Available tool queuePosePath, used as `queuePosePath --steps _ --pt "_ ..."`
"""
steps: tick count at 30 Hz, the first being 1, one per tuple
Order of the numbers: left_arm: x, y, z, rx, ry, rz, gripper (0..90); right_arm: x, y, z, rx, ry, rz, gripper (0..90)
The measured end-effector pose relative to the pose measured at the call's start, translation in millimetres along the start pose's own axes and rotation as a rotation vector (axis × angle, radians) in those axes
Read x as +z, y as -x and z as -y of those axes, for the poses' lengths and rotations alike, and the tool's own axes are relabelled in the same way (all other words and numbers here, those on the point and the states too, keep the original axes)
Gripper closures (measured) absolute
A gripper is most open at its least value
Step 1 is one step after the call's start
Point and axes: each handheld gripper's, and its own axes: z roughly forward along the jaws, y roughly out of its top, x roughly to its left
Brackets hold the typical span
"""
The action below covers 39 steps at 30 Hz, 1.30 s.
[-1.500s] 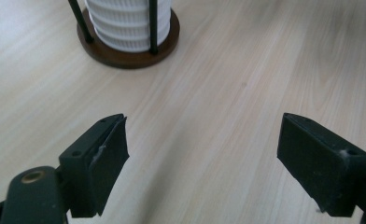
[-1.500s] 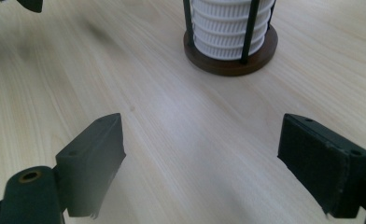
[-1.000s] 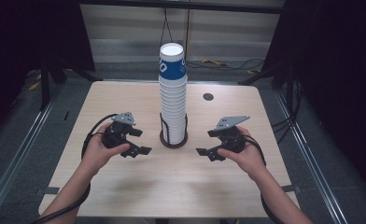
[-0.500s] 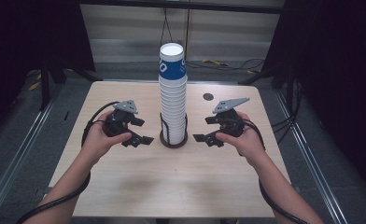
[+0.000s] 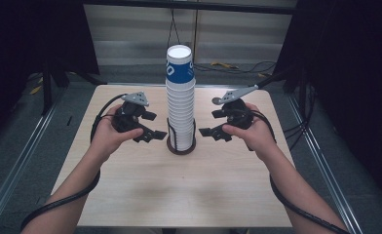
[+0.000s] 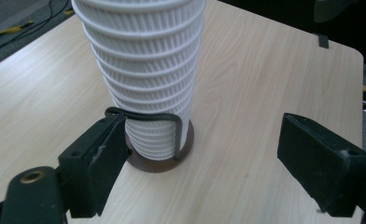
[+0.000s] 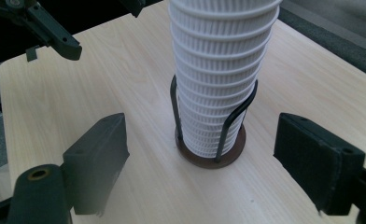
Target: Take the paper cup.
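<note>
A tall stack of white ribbed paper cups [image 5: 180, 105], its top cup banded blue, stands in a dark wire holder with a round brown base [image 5: 181, 145] at the table's middle. My left gripper [image 5: 152, 127] hovers just left of the stack, jaws pointing at it. It is open with nothing between its jaws, which have just been opening slightly. My right gripper [image 5: 212, 124] mirrors it on the right, open and empty. In the left gripper view the stack [image 6: 144, 70] stands ahead of the open gripper [image 6: 200, 163]. The right gripper view shows the stack [image 7: 218, 70] beyond the open gripper [image 7: 204, 172].
The light wooden table [image 5: 189, 195] has dark floor and metal rails around it. A small dark round mark lies near the table's far right edge. Cables trail from both grippers along the forearms. The left gripper [image 7: 55, 35] shows at the right gripper view's top left.
Both hands have risen and moved away from me, closing in on the cup stack from either side. The stack has not moved.
</note>
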Motion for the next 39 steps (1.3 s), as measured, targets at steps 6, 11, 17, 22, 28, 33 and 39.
queuePosePath --steps 6,11,17,22,28,33,39 --pt "0.1 -1.6 -9.1 0.011 0.000 -0.002 15.8 -3.0 4.5 -11.4 0.002 0.000 0.008 16.8" --pt "-1.3 -2.1 -13.4 0.017 0.002 -0.009 15.8 -7.1 6.1 -21.7 -0.002 0.007 0.015 16.8" --pt "-0.3 -3.0 -19.6 0.034 -0.003 -0.016 15.8 -9.7 8.9 -31.4 -0.012 -0.002 0.031 16.7" --pt "-2.8 -3.4 -23.4 0.039 0.005 -0.019 15.8 -10.3 7.8 -39.7 -0.016 0.003 0.024 16.7" --pt "-8.3 -5.8 -29.4 0.035 0.013 -0.031 15.8 -13.9 5.2 -53.5 -0.035 0.018 0.026 16.4" --pt "-8.3 -5.8 -31.0 0.030 0.010 -0.030 15.9 -12.4 3.3 -65.4 -0.028 0.024 0.044 14.1" --pt "-9.9 -8.6 -34.9 0.036 0.014 -0.028 16.0 -7.9 3.5 -78.7 -0.032 0.032 0.044 13.3"
